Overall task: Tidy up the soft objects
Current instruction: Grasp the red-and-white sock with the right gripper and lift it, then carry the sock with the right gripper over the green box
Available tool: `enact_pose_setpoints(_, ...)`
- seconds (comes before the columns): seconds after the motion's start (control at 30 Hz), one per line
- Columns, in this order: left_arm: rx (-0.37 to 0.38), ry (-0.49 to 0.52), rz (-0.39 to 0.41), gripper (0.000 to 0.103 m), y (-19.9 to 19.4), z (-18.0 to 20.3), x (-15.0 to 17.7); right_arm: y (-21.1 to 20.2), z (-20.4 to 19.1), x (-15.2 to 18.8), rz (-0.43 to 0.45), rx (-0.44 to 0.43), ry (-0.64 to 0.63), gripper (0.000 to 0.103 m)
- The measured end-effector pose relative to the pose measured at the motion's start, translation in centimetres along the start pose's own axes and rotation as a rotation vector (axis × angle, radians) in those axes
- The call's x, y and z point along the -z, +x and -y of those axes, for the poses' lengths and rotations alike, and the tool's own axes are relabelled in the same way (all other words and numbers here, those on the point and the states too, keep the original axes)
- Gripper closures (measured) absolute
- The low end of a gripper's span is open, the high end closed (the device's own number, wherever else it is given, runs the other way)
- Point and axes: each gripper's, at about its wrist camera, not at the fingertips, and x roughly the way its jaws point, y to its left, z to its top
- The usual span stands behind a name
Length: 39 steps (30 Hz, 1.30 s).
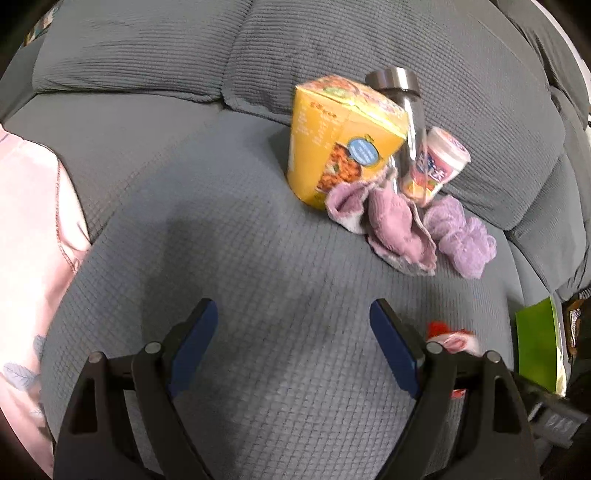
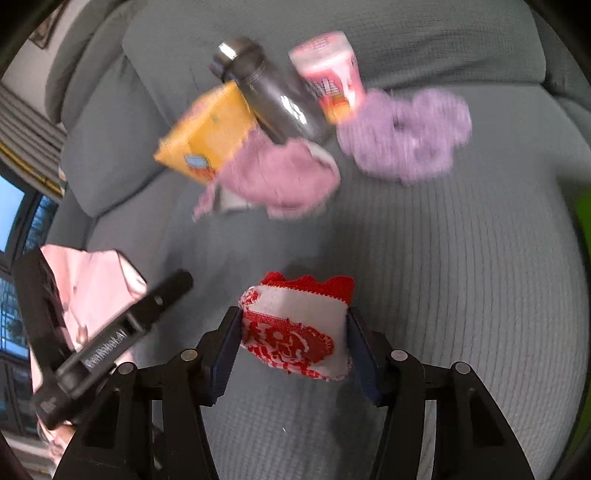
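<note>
Over grey sofa (image 2: pixel 461 295), right tool (image 2: pixel 293 334) clamps red-white sock (image 2: pixel 295 332); left tool (image 1: pixel 293 325) gapes, holding nothing.

A grey sofa (image 1: pixel 280 266) with a waffle-textured seat fills both views. Ribbed grey back cushions (image 1: pixel 388 48) are stacked behind the seat. At the left edge of the right wrist view, a window (image 2: pixel 11 210) with dark frames is seen, blue daylight showing through. Above it, what may be a framed picture (image 2: pixel 44 33) hangs on a pale wall (image 2: pixel 26 74).
</note>
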Motion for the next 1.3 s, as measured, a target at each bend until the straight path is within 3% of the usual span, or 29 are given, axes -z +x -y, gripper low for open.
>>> enact_pose_setpoints(0.13,0.026,0.02,-0.036,0.019,0.7,0.7,0.5,1.3,0.4,-0.3,-0.049,0.019,0.019,0.036)
enact_pose_setpoints(0.27,0.117,0.051,-0.08,0.019,1.1,1.6,0.9,-0.7,2.3,-0.4,0.03,-0.011,0.104,0.019)
enact_pose_setpoints(0.4,0.24,0.102,-0.156,0.019,1.5,2.9,1.6,-2.5,4.0,-0.5,0.115,-0.04,0.171,0.019)
enact_pose_setpoints(0.57,0.286,0.155,-0.221,0.021,2.4,4.9,2.9,-1.3,3.4,-0.5,0.072,-0.11,0.177,0.021)
enact_pose_setpoints(0.67,0.264,0.176,-0.178,0.029,2.2,5.6,3.5,0.1,3.5,-0.3,0.042,-0.108,0.231,0.032)
enact_pose_setpoints(0.87,0.343,0.186,-0.191,0.069,2.1,6.3,3.8,1.9,3.2,0.2,-0.016,-0.11,0.22,0.049)
enact_pose_setpoints(1.0,0.316,0.23,-0.138,0.072,1.0,7.1,3.9,1.4,2.2,0.2,0.011,-0.079,0.183,0.052)
enact_pose_setpoints(1.3,0.358,0.281,0.071,0.073,-5.0,9.9,3.2,-5.4,1.1,-0.5,0.188,-0.152,0.123,0.052)
